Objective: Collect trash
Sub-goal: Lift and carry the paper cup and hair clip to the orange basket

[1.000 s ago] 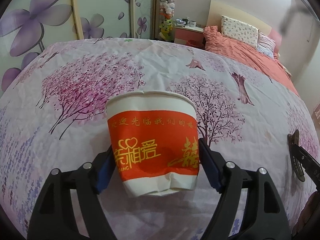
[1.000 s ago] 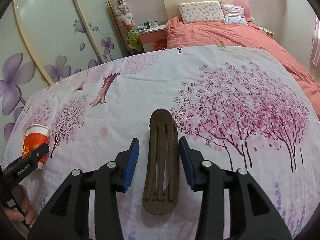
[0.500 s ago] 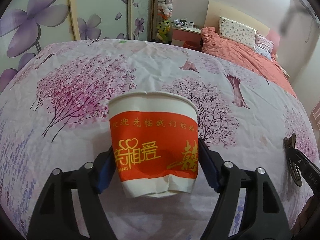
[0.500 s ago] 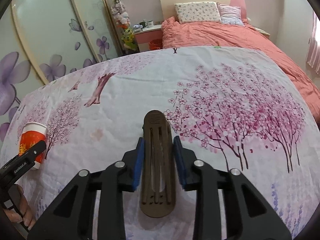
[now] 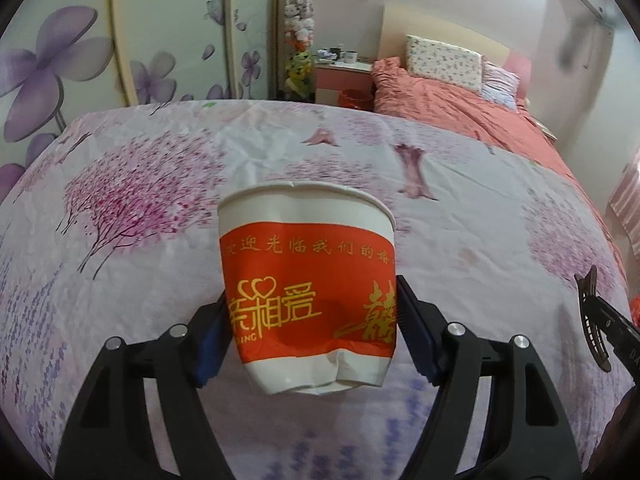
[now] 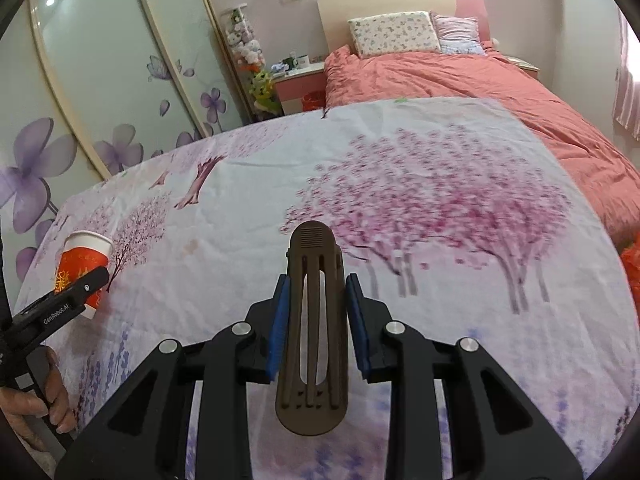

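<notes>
Above the flowery bed, my left jaws squeeze a paper cup, my right jaws squeeze a brown clip. Next, I think, find a bin.

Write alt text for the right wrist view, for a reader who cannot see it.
The right gripper clamps a brown hair clip between its blue pads, above a blossom-print bedsheet. At far left the left gripper holds a red and white paper cup. Behind are a coral-covered bed and flower-painted wardrobe doors.
</notes>
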Motion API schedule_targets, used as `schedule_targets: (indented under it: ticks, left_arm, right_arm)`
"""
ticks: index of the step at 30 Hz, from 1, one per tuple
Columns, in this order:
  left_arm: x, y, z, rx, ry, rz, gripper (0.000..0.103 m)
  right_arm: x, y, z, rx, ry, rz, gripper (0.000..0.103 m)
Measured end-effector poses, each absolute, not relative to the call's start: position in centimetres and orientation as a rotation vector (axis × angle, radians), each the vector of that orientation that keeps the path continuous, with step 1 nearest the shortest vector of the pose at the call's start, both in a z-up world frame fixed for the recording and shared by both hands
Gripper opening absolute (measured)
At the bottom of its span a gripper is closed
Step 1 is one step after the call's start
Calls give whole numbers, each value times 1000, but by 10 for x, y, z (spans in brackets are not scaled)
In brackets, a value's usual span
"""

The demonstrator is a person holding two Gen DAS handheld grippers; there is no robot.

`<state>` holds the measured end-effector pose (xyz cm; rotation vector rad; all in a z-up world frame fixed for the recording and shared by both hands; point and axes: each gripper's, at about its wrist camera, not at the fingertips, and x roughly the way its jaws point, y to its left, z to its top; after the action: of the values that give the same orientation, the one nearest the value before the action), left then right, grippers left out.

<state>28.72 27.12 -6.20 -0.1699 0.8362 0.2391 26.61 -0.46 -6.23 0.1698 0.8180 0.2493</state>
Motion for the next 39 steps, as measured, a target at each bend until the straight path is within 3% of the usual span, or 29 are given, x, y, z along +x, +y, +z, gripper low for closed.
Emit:
schedule_targets:
  ticks: [39]
  left_arm:
    - [248,-27,22,-45,716,-316,72]
  right_arm:
    - [150,-236,13,393,524,-15,28]
